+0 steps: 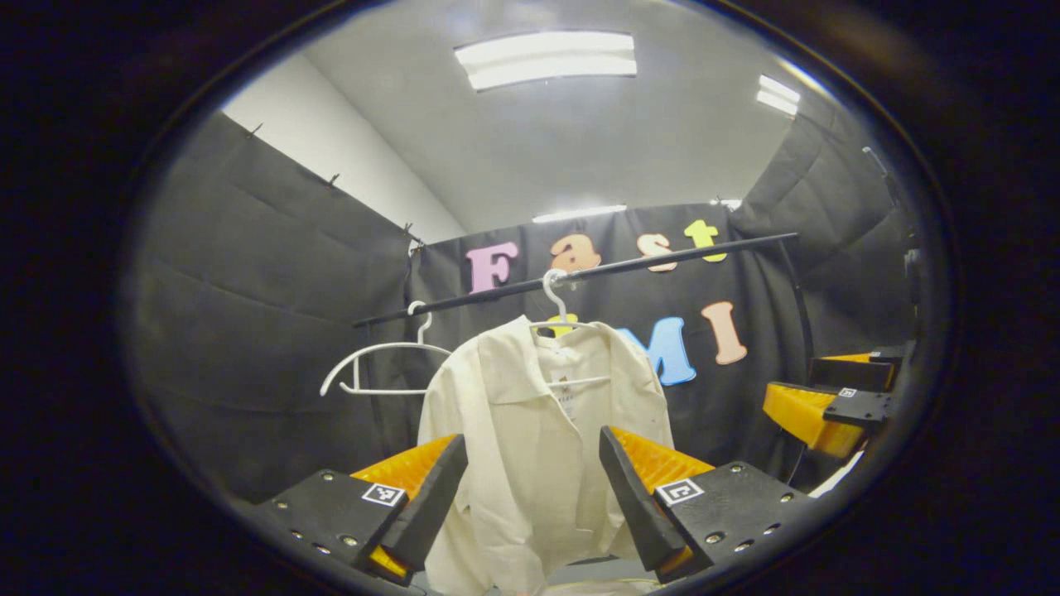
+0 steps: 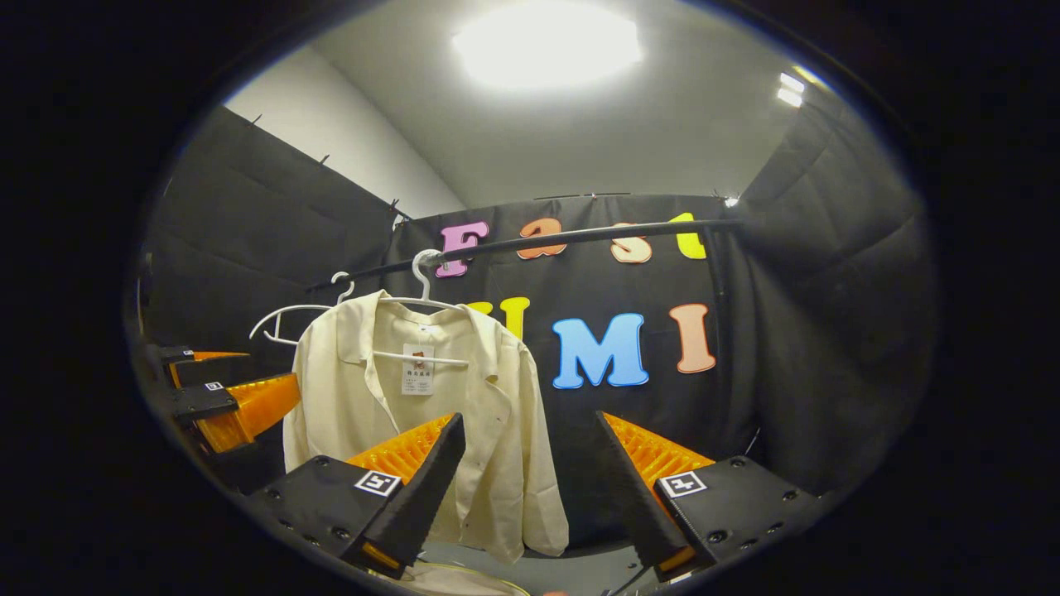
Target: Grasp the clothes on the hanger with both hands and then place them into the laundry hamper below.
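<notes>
1. The cream shirt [image 1: 530, 430] hangs on a white hanger [image 1: 559, 310] from the black rail [image 1: 662, 258]; its neck tag [image 2: 418, 368] is too small to read.
2. An empty hanger [image 1: 373, 364] hangs beside it.
3. The left gripper [image 1: 532, 484] and right gripper [image 2: 530, 472] both gape wide, holding nothing, short of the shirt.

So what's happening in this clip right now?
A person holds two grippers up toward a cream shirt that hangs on a white hanger from a black rail. The left gripper and the right gripper are both open and short of the shirt; nothing is grasped. An empty white hanger hangs beside it.
</notes>
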Action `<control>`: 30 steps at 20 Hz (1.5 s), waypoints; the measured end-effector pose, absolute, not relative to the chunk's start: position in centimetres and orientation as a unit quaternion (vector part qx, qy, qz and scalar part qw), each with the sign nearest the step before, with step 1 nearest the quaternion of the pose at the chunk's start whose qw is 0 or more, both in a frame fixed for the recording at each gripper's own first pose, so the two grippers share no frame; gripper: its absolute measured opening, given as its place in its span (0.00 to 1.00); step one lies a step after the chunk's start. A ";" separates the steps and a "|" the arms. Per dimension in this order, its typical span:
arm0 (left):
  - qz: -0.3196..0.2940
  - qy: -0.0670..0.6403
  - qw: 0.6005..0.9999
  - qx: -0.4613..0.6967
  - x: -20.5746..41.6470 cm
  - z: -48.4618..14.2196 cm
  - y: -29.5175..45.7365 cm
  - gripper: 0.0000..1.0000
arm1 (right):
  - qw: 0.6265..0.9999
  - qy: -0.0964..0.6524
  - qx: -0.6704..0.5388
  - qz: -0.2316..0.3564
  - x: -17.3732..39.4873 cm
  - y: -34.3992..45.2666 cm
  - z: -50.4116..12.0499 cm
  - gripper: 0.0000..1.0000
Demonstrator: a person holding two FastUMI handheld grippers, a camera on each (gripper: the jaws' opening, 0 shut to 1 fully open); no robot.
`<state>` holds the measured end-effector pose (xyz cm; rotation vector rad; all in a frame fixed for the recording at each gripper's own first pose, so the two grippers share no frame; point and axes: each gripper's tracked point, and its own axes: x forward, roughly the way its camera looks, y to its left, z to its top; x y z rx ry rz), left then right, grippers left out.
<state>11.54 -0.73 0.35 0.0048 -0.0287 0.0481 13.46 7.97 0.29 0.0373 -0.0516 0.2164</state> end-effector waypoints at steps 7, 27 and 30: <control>0.037 -0.017 0.999 0.014 17.6 -0.1 -1.9 0.94 | 0.987 -0.030 0.027 0.158 19.7 10.8 -0.4 0.98; 0.147 0.025 0.987 0.056 28.6 -5.7 1.2 0.94 | 0.977 0.014 0.054 0.206 34.5 18.6 -5.2 0.97; 0.161 0.024 0.985 0.062 29.4 -5.9 1.7 0.94 | 0.978 0.017 0.062 0.201 35.9 19.2 -5.3 0.97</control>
